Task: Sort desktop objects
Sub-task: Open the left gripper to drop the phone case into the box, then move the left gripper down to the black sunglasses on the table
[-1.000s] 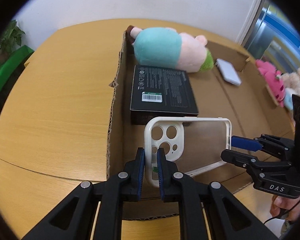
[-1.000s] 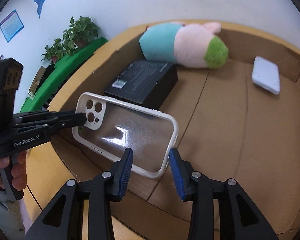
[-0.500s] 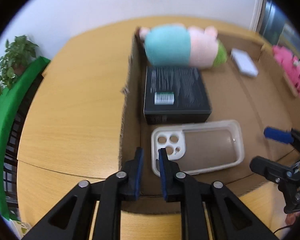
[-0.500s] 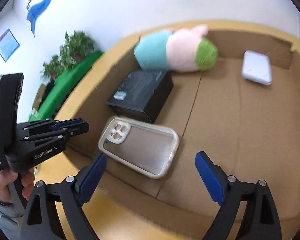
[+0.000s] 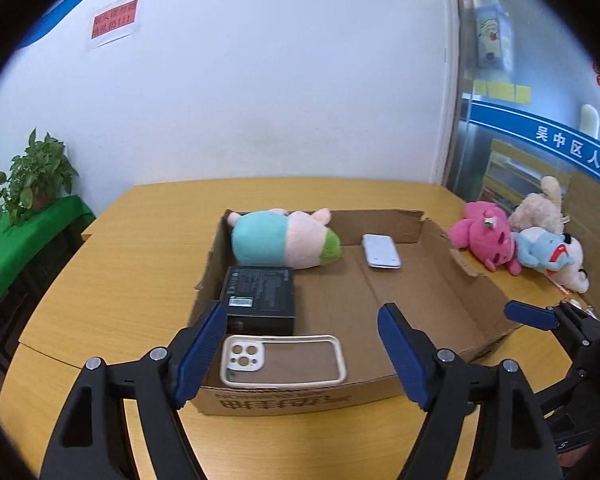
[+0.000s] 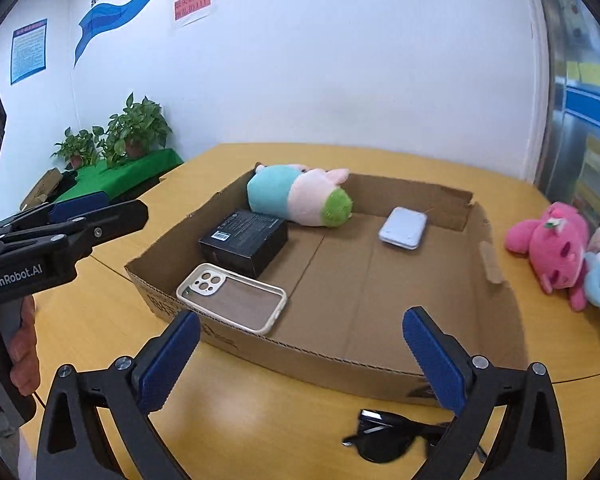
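A clear phone case with a cream rim point(image 5: 283, 360) point(image 6: 232, 297) lies flat in the near left corner of the shallow cardboard box point(image 5: 428, 304) point(image 6: 380, 280). Behind it in the box are a black carton point(image 5: 260, 294) point(image 6: 244, 242), a teal and pink plush point(image 5: 286, 239) point(image 6: 300, 196) and a white power bank point(image 5: 381, 251) point(image 6: 403, 227). My left gripper point(image 5: 302, 354) is open and empty above the box's near edge. My right gripper point(image 6: 300, 360) is open and empty, in front of the box.
Black sunglasses point(image 6: 392, 436) lie on the wooden table point(image 5: 112, 280) near my right gripper. A pink plush point(image 5: 486, 238) point(image 6: 552, 244) and other plush toys point(image 5: 548, 248) lie right of the box. Potted plants stand on a green stand point(image 6: 132, 168) at the left.
Both grippers let go of the phone case, which now lies flat in the box. Both opened wide and pulled back and up from the box.
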Motion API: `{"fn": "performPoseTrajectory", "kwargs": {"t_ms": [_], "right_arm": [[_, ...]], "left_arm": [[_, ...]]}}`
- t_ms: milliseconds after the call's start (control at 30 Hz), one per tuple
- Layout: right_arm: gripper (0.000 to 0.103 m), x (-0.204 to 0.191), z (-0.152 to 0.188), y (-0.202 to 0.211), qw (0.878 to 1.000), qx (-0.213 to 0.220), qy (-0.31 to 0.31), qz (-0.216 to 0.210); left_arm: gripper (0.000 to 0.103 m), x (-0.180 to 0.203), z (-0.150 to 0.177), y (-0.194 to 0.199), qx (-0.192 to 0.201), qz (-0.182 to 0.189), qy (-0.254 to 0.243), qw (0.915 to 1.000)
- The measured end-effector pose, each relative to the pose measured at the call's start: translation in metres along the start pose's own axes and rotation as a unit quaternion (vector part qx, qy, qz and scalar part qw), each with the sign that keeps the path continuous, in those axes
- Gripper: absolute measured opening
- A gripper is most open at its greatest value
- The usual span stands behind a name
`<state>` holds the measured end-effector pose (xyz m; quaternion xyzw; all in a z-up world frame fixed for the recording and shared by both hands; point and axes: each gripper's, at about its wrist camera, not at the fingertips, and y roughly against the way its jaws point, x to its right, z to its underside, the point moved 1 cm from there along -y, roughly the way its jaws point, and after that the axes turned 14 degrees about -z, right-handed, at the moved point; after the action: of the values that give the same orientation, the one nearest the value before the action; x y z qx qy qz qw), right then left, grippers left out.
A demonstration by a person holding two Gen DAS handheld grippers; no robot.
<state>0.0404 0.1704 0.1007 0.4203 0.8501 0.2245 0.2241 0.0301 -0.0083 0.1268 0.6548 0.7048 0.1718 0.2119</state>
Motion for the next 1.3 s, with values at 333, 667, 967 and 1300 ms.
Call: {"fn": "performPoseTrajectory", "kwargs": {"t_ms": [333, 667, 967, 1300], "right_arm": [[0.103, 0.002, 0.011, 0.021, 1.0, 0.005, 0.004, -0.001], [0.103, 0.076, 0.051, 0.051, 0.997, -0.034, -0.022, -0.067], [0.103, 0.146, 0.09, 0.014, 0.986, -0.147, 0.008, -0.078], [0.103, 0.127, 0.124, -0.025, 0.971, -0.188, -0.015, -0.144]], "left_arm": [[0.078, 0.022, 0.007, 0.02, 0.0, 0.011, -0.01, 0.9999], [0.078, 0.039, 0.048, 0.011, -0.052, 0.051, -0.02, 0.9972], [0.078, 0.059, 0.111, -0.015, -0.142, 0.086, -0.005, 0.9861], [0.078, 0.065, 0.119, -0.021, -0.163, 0.102, -0.008, 0.9814]]}}
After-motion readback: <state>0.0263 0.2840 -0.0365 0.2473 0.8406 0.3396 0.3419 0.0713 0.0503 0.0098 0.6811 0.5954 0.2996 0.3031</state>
